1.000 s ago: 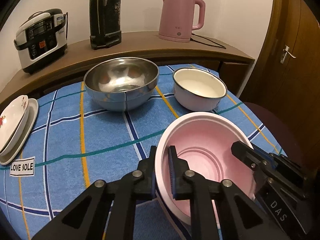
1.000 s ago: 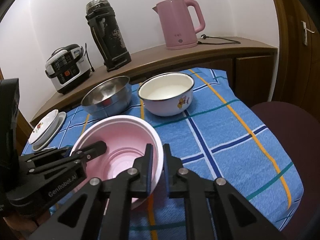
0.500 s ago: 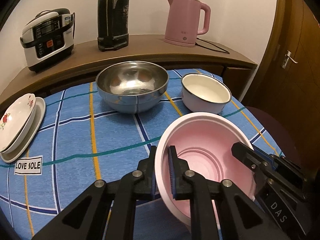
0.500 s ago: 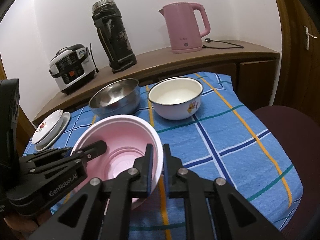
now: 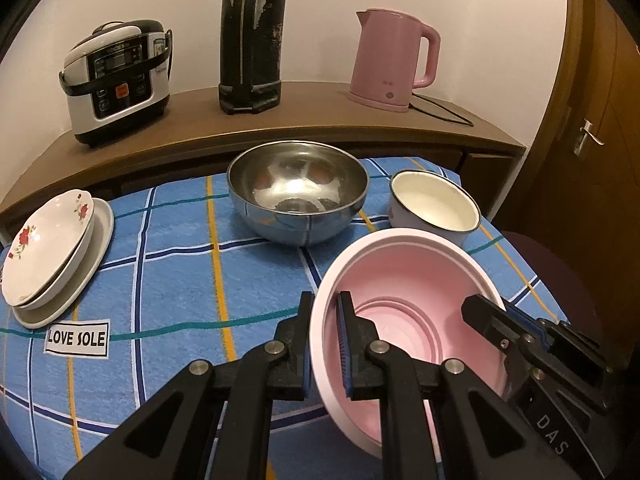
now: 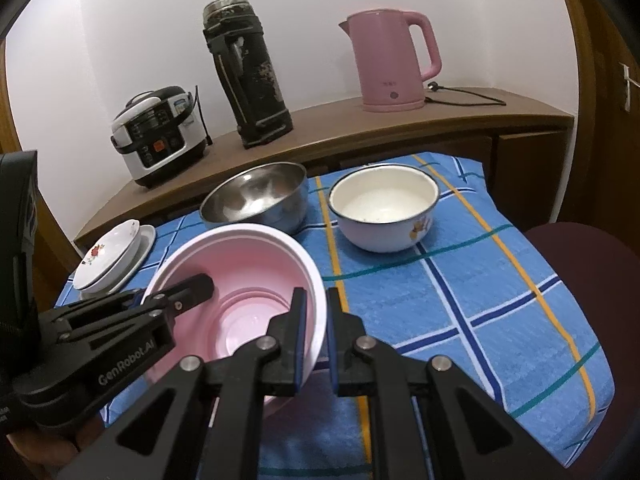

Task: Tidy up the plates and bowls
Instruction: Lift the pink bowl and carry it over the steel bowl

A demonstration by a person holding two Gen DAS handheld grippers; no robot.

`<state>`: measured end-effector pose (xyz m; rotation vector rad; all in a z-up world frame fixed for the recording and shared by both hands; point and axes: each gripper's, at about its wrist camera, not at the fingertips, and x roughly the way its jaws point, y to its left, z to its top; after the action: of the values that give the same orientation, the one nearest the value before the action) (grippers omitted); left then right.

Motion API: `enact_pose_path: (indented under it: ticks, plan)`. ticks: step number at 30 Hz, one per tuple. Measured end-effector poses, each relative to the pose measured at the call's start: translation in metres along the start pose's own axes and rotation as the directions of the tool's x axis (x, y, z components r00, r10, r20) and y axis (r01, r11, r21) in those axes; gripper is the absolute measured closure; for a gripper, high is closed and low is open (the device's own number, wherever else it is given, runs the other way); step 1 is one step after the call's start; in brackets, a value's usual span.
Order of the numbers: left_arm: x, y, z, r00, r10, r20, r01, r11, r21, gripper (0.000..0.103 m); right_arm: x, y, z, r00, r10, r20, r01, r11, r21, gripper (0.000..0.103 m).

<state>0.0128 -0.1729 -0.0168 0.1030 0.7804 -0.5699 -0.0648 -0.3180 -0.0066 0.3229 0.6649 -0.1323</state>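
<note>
You hold the pink bowl (image 5: 404,308) on 2 opposite sides of its rim: the left claw (image 5: 324,340) is clamped on the left wall, 1 finger outside and 1 inside, and the right claw (image 6: 314,340) is pinched on the right wall in the same way. A 2-sided hold of this kind probably keeps a wide, light bowl from tipping; it looks raised off the table (image 6: 500,292), though contact underneath is hidden. Just ahead of both claws sits the steel bowl (image 5: 298,190), the widest vessel and so, by judgement, the likely base for nesting. Ahead and to the right of it stands the white enamel bowl (image 6: 384,210). Far to the left of the left claw, the 2 plates (image 5: 52,248) already lie stacked, the flowered 1 on top. Beyond the table, a shelf (image 5: 300,124) carries a rice cooker (image 5: 116,80), a black flask (image 5: 252,36) and a pink kettle (image 5: 390,62).
</note>
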Motion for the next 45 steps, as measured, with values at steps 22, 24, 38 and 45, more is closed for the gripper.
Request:
enact_pose_path:
  ticks: [22,24,38,45]
  plan:
    - [0.001,0.008,0.011,1.0,0.014,0.013,-0.013,1.0,-0.014,0.091,0.006,0.007,0.011,1.0,0.015,0.007,-0.015,1.0,-0.002,0.094]
    - [0.001,0.008,0.012,1.0,0.014,0.014,-0.014,1.0,-0.014,0.091,0.007,0.007,0.011,1.0,0.017,0.008,-0.017,1.0,0.0,0.094]
    - [0.002,0.011,0.024,0.999,0.019,0.031,-0.019,1.0,-0.02,0.091,0.013,0.011,0.023,1.0,0.026,0.018,-0.026,1.0,-0.007,0.094]
    - [0.004,0.016,0.03,0.999,0.02,0.036,-0.019,0.999,-0.033,0.091,0.016,0.015,0.03,0.999,0.033,0.029,-0.032,0.999,-0.011,0.094]
